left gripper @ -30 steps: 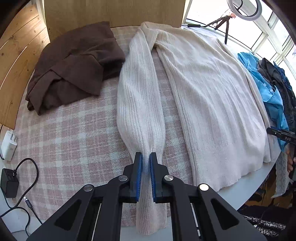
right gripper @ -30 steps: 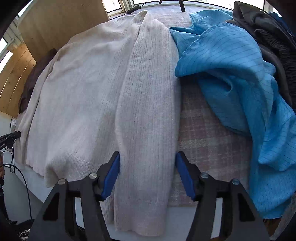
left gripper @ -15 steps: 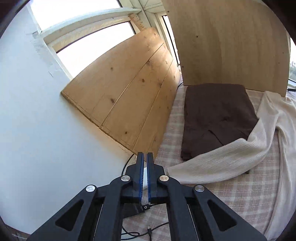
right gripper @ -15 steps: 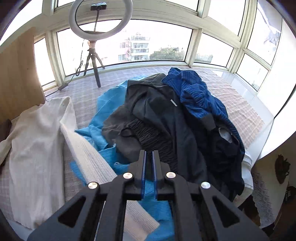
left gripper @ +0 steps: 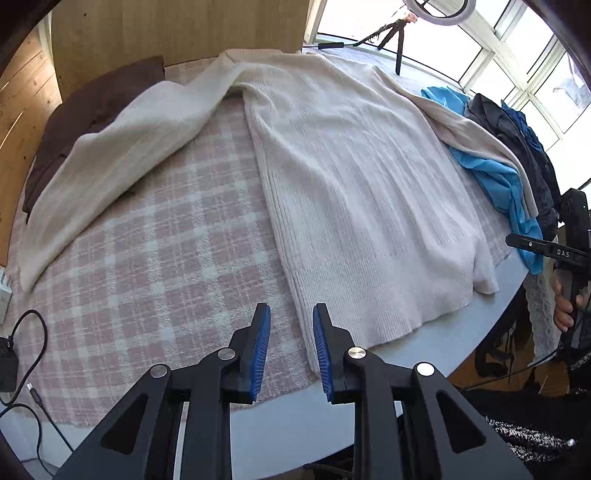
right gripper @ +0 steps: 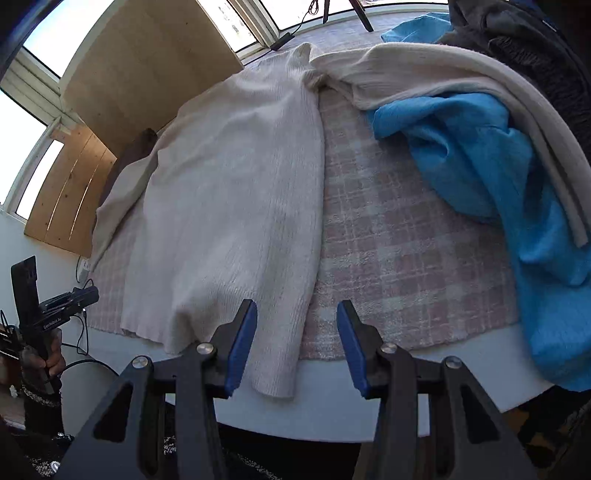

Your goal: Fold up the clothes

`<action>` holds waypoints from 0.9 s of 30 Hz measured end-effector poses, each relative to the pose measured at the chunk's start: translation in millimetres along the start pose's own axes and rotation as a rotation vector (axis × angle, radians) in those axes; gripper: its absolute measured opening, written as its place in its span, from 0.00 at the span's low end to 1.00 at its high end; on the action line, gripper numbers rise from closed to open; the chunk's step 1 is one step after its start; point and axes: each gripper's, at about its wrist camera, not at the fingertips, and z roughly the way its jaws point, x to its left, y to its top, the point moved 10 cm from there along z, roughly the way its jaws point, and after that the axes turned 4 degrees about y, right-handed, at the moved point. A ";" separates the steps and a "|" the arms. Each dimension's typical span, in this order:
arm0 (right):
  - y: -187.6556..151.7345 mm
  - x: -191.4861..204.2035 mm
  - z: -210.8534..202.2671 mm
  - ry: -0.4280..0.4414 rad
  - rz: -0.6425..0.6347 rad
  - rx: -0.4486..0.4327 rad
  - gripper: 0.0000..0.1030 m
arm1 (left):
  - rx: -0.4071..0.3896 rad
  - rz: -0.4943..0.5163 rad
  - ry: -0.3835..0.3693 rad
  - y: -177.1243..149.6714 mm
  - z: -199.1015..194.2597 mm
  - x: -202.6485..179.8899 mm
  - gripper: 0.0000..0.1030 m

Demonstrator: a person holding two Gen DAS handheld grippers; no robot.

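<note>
Blue pads, left gripper [left gripper: 291, 343]: jaws parted a little and opening; nothing between them. They hover over the pink-and-white checked blanket [left gripper: 155, 258], just beside the near left corner of the sweater's hem.
Blue pads, right gripper [right gripper: 296, 345]: jaws parted wider and opening; gripping nothing. The near right corner of the hem lies below the gap, pads clear of it.
Cream ribbed sweater [left gripper: 351, 177]: flat on the blanket, hem toward the near table edge, neck at the far end by the wooden board [left gripper: 177, 26].
Left sleeve [left gripper: 110, 162]: spread outward and diagonal, lying partly over the brown garment [left gripper: 85, 114]; cuff near the blanket's left edge.
Right sleeve [right gripper: 461, 85]: spread outward, draped across the blue garment [right gripper: 491, 173] beside the dark clothes pile [right gripper: 524, 40].
Hem: overhangs the blanket's near edge onto the white table [left gripper: 436, 343].
Change, sleeves: a second ago both lay straight along the body, cuffs toward the near edge; now both are splayed out to the sides.
Change, grippers: half a second ago each was clamped on a cuff, out at its own side; now both are back at the hem and let go.
</note>
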 end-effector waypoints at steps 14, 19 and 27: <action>-24.0 21.0 32.1 0.058 -0.034 0.066 0.43 | 0.073 -0.016 -0.038 -12.8 28.8 -23.9 0.08; -19.8 35.3 34.9 0.077 -0.088 0.050 0.04 | -0.008 -0.054 -0.077 0.2 -2.0 -18.8 0.07; 28.3 44.9 -58.1 0.056 -0.162 -0.103 0.04 | -0.119 -0.151 -0.214 10.1 -85.5 5.4 0.04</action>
